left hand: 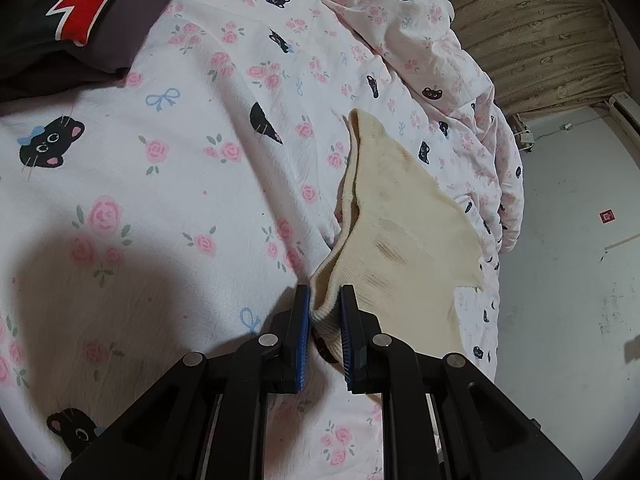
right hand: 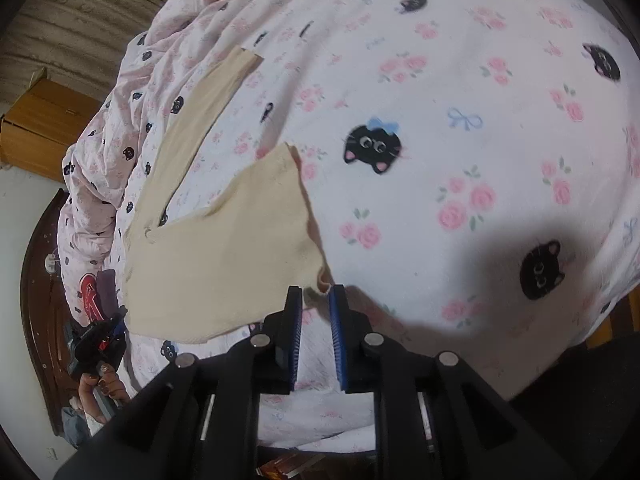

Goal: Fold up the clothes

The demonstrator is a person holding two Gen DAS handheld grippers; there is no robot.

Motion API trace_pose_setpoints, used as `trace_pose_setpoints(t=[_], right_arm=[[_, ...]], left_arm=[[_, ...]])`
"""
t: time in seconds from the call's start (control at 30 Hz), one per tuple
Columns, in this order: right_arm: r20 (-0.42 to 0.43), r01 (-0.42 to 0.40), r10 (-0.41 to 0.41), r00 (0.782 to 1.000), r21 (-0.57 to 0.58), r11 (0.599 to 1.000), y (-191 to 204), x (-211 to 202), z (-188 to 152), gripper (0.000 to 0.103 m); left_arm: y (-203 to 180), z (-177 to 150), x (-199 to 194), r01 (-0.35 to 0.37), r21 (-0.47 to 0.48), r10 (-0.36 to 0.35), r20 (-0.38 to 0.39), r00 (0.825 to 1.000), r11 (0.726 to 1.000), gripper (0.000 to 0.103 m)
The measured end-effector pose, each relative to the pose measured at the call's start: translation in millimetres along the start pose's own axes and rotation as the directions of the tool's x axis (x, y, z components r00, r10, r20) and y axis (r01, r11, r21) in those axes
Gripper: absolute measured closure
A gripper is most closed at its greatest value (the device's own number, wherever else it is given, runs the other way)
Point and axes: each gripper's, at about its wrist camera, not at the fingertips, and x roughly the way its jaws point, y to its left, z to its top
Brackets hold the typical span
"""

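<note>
A cream ribbed knit garment [left hand: 404, 224] lies on a bed sheet printed with roses and black cats [left hand: 180, 160]. My left gripper [left hand: 325, 294] has its ribbed hem between the blue pads, with a gap left beside the cloth. In the right wrist view the same garment [right hand: 224, 256] lies left of centre with a long sleeve [right hand: 200, 120] stretched up and away. My right gripper [right hand: 316, 294] has a frayed corner of the garment between its fingertips, jaws parted.
A dark garment with a red and white stripe [left hand: 76, 8] lies at the sheet's far left. A bunched duvet [left hand: 432, 40] rises at the back. A wooden box [right hand: 44, 124] and dark headboard [right hand: 44, 304] stand beyond the bed edge.
</note>
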Motion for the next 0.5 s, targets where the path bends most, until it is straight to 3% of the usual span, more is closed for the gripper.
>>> trace_pose_setpoints(t=[0.5], right_arm=[[-0.013,-0.077,0.078,0.997,0.093,0.993,-13,10,7,0.08]], left_arm=[[1,0,1,0.009,0.002,-0.009,-0.013,1.0,1.0,0.091]])
